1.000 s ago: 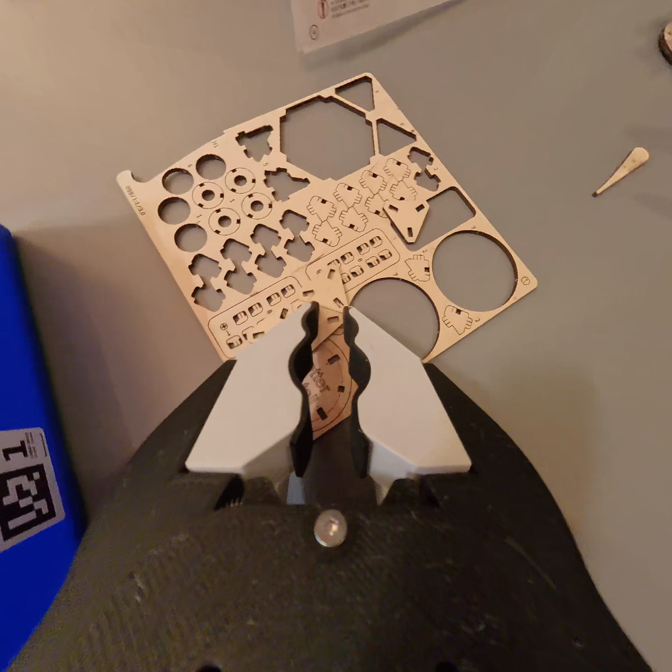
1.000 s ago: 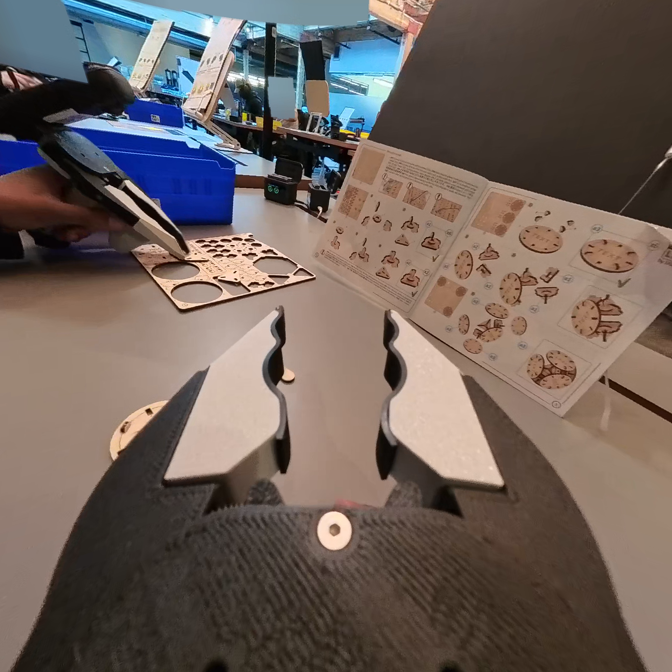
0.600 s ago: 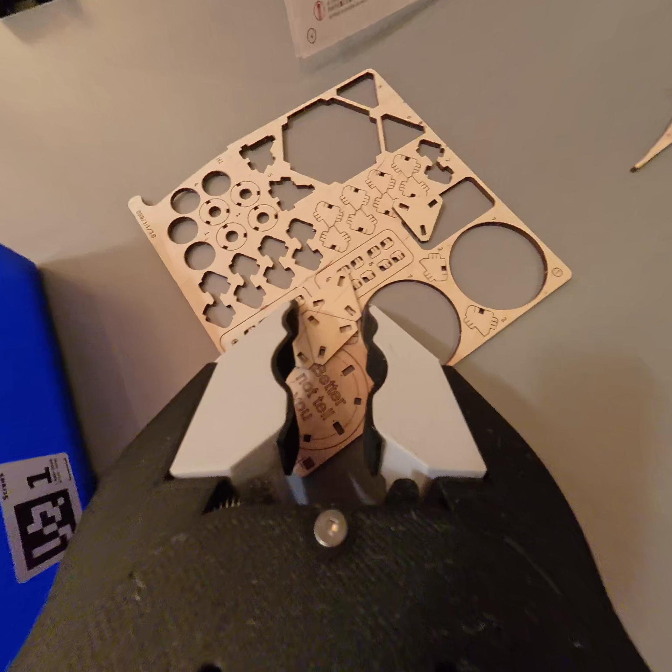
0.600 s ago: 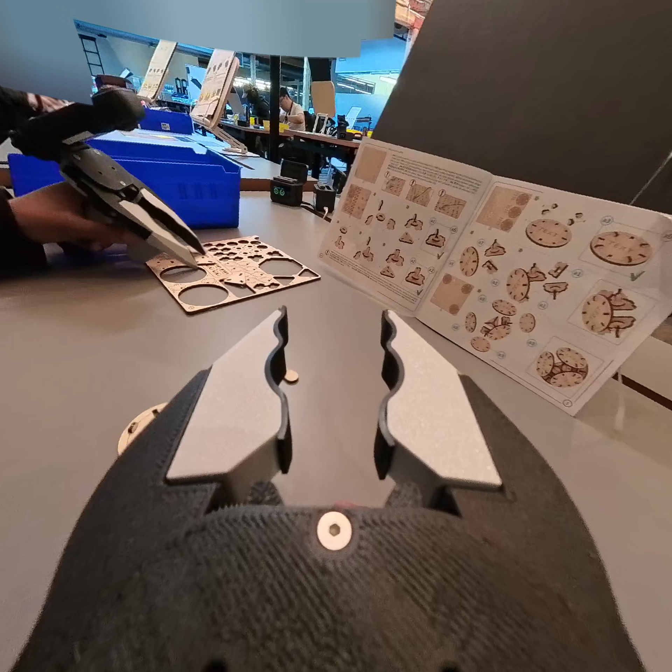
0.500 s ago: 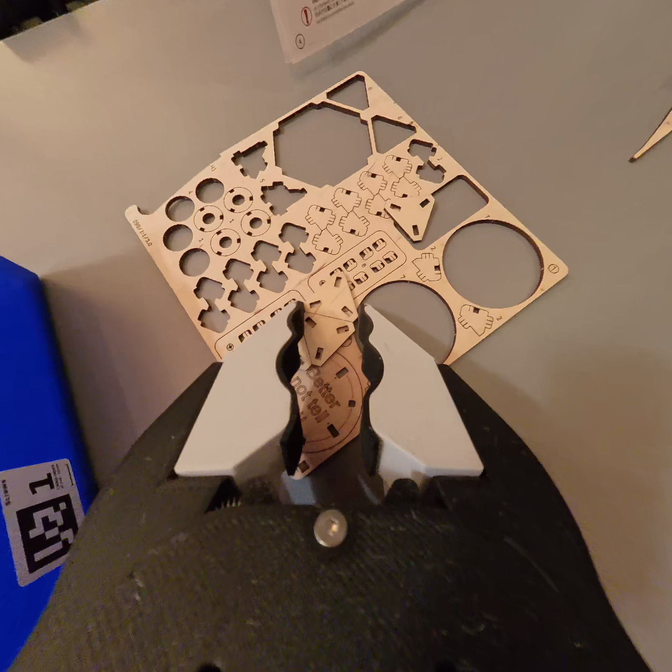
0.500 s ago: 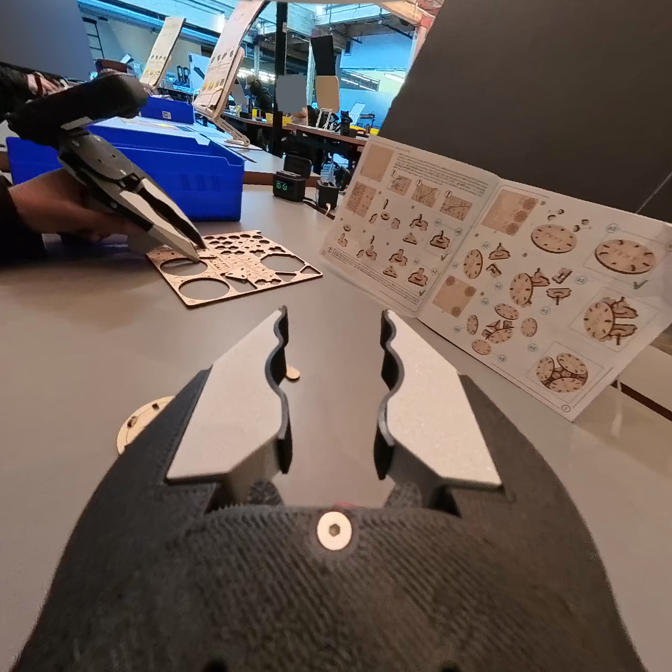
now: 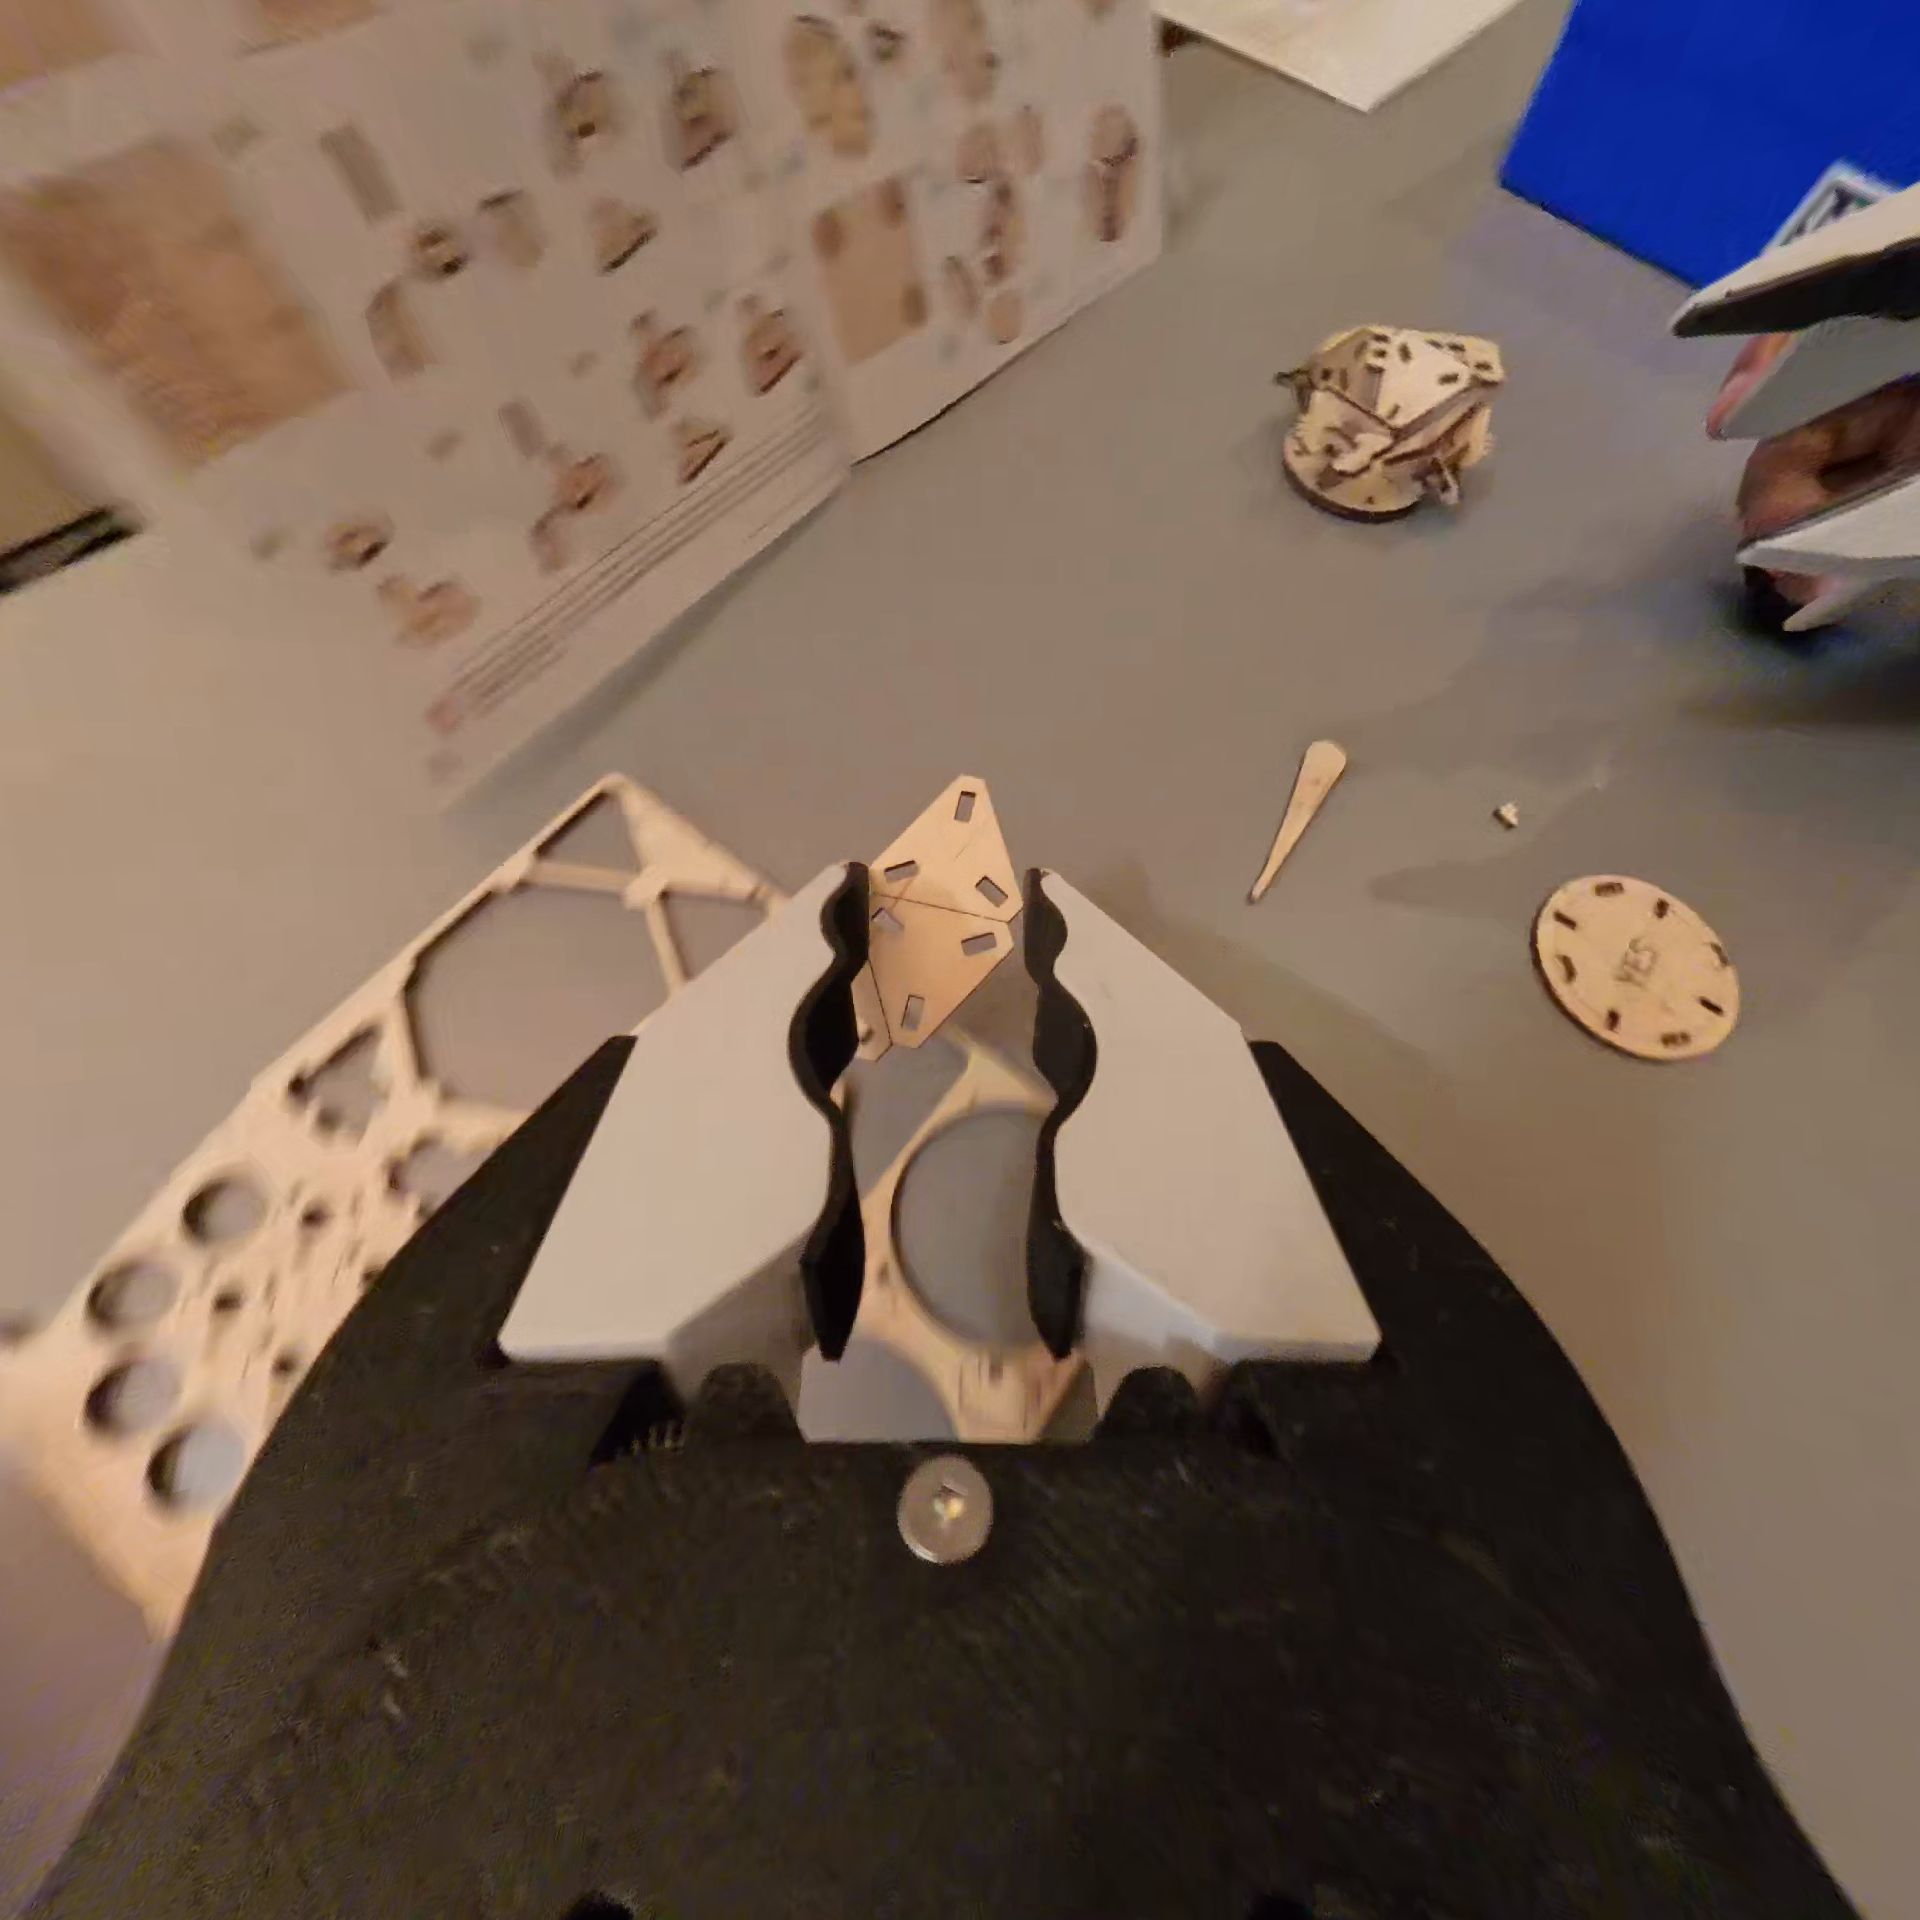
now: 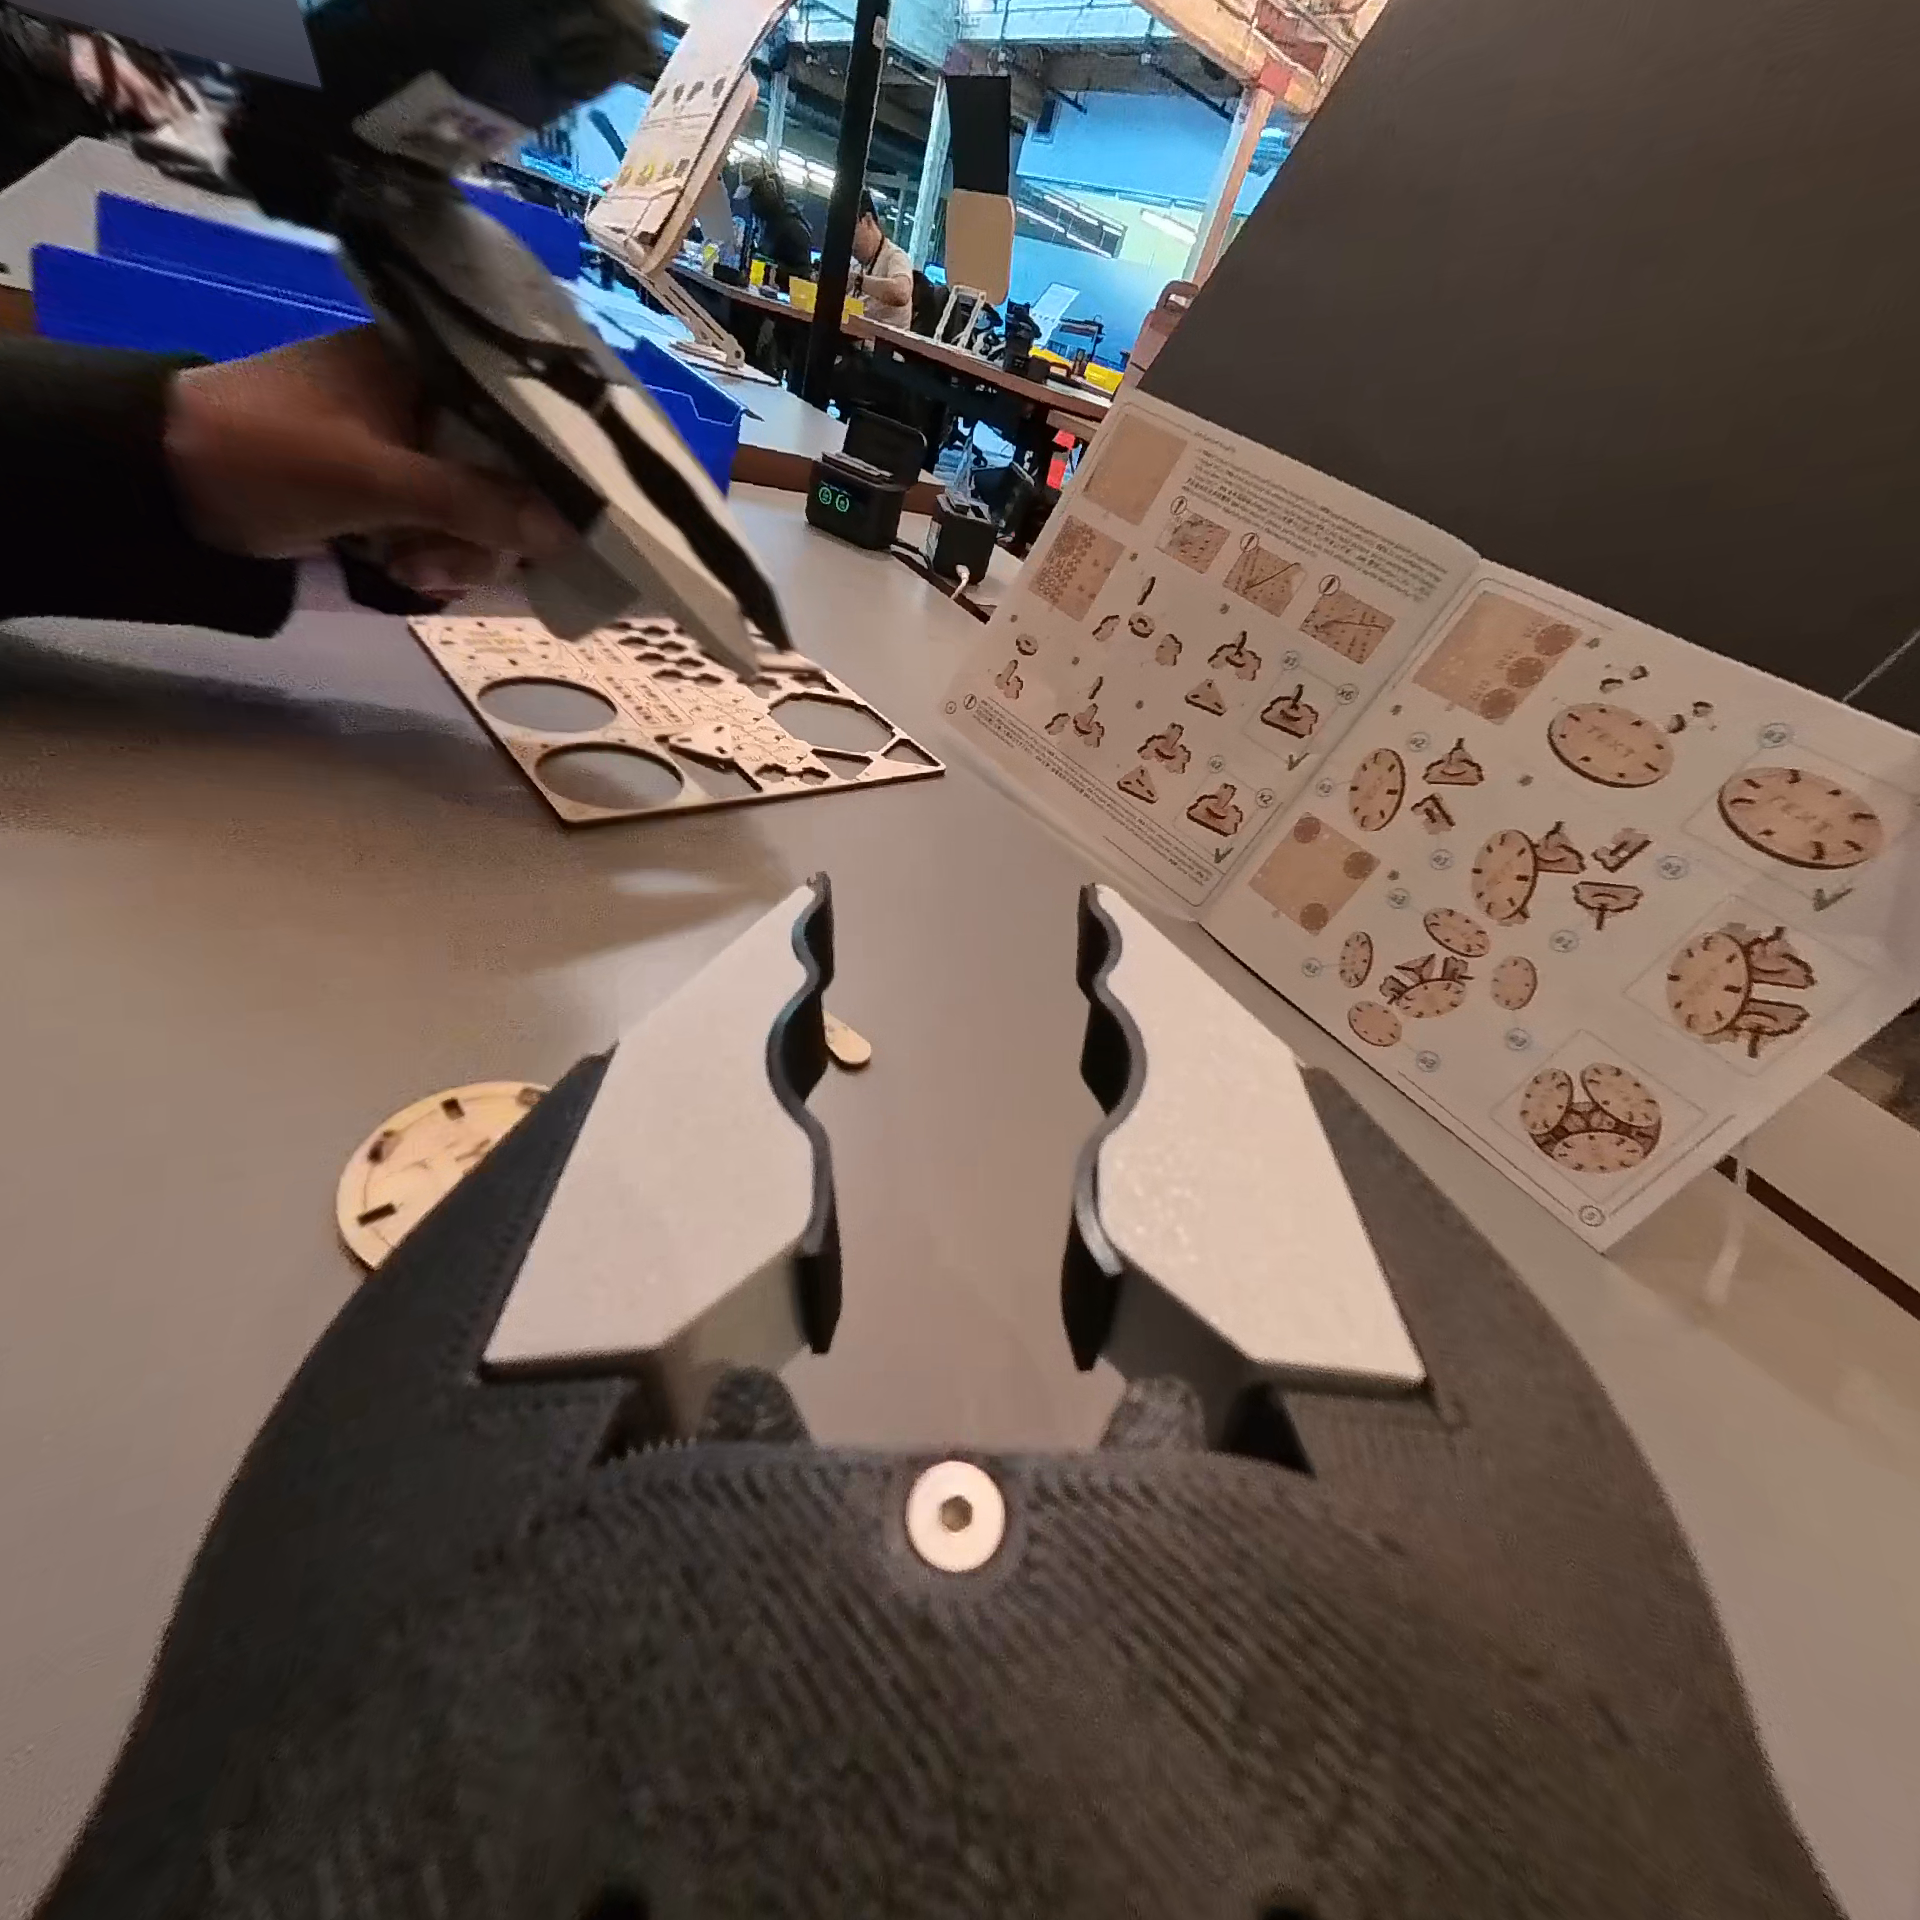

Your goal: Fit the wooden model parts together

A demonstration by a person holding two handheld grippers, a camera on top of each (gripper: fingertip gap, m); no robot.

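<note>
1. Your left gripper (image 7: 945, 894) hovered over the cut-out sheet (image 7: 312, 1132), a faceted wooden piece (image 7: 940, 935) between its jaws.
2. The booklet (image 8: 1455, 831) stood propped behind the sheet.
3. A disc (image 7: 1634, 968) and a pointed stick (image 7: 1299, 816) lay on the surface (image 7: 1143, 623), right of the sheet.
4. A small assembly (image 7: 1387, 421) sat farther back.

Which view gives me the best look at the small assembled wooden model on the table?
The left wrist view: the assembled wooden model sits in plain sight on the grey table, upper right. The right wrist view does not show it.
</note>
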